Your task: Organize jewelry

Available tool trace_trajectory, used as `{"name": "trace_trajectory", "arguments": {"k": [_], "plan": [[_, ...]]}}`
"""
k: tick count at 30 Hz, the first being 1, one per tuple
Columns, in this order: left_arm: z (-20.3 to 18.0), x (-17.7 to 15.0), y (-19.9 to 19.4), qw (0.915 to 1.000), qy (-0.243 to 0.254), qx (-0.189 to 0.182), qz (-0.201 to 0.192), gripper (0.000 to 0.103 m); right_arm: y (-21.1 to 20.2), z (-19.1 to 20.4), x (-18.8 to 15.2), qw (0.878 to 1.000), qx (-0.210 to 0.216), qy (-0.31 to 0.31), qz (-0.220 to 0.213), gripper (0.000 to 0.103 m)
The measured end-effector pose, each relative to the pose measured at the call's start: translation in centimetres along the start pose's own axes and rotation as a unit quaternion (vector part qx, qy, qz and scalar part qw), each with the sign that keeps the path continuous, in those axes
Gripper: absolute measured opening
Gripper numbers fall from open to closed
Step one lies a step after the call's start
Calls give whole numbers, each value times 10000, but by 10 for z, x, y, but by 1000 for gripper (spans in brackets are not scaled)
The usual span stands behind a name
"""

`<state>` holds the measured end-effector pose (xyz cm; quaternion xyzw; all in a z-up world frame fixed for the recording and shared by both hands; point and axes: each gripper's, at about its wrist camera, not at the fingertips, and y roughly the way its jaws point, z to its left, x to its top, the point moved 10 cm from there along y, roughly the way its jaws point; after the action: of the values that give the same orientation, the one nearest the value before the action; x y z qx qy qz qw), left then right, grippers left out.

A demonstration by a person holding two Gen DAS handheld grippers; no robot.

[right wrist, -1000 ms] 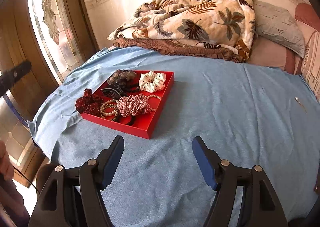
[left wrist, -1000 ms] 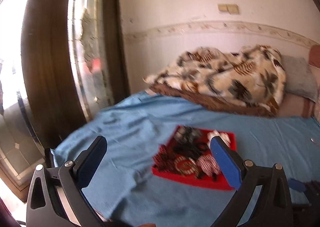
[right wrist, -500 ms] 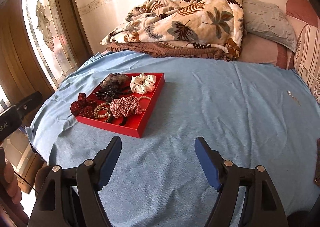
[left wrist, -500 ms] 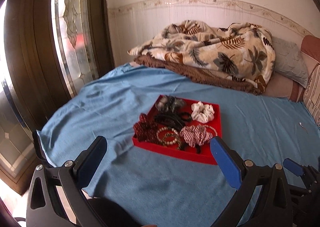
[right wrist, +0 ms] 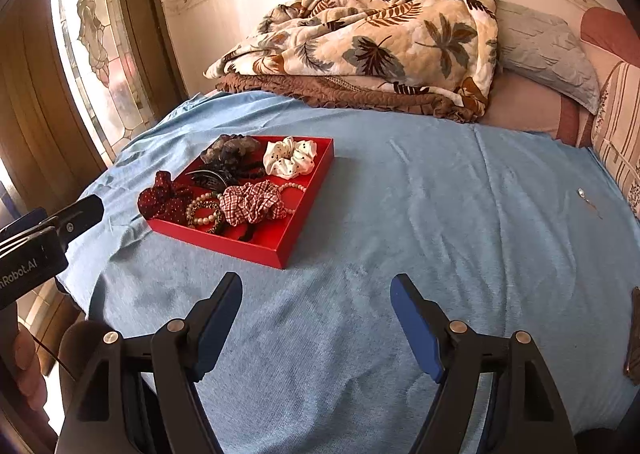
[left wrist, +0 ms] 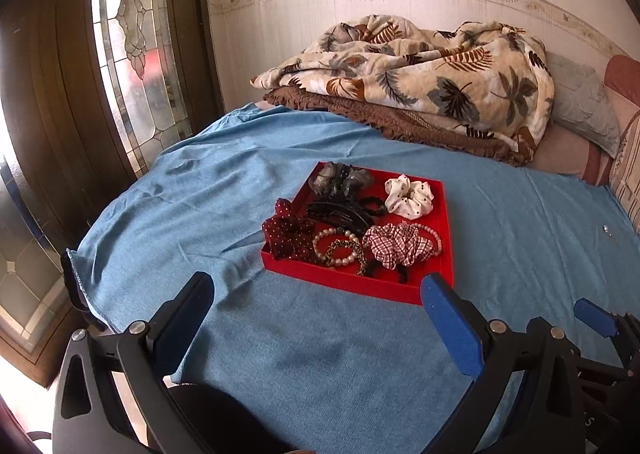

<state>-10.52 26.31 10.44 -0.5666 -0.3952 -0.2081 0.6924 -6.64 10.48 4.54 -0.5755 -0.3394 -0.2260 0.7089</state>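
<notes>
Both tools hover over a bed spread with a blue sheet (right wrist: 420,214), and neither holds anything. Seen from its own camera, the left tool (left wrist: 316,318) has its blue-padded fingers (left wrist: 452,326) spread wide apart, only bare sheet between them. The right tool (right wrist: 316,314) also stands apart, its jaws having just eased a little wider with nothing between them.

On the sheet, left of the bed's middle and just beyond the left tool's fingertips, sits a red tray (left wrist: 348,280) crowded with hair pieces and jewelry. At its near left corner a dark red dotted scrunchie (left wrist: 286,236) spills over the rim. Beside it lie pearl bracelets (left wrist: 338,250), touching a red-and-white checked scrunchie (left wrist: 396,244) at the near right. A black hair claw (left wrist: 340,212) lies across the middle; a grey scrunchie (left wrist: 338,178) fills the far left corner and a white dotted scrunchie (left wrist: 408,196) the far right.

Well apart from the tray, near the bed's right edge, a small silver item (right wrist: 582,193) lies on the sheet; what it is cannot be told. A leaf-patterned blanket (right wrist: 384,38) is heaped at the far end against the wall.
</notes>
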Motion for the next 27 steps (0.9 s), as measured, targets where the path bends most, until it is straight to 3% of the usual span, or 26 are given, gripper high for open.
{"name": "trace_trajectory", "arguments": {"k": [27], "plan": [[5, -22, 26, 9990, -56, -89, 429, 103, 6, 17, -5, 9995, -60, -312, 42, 82]]}}
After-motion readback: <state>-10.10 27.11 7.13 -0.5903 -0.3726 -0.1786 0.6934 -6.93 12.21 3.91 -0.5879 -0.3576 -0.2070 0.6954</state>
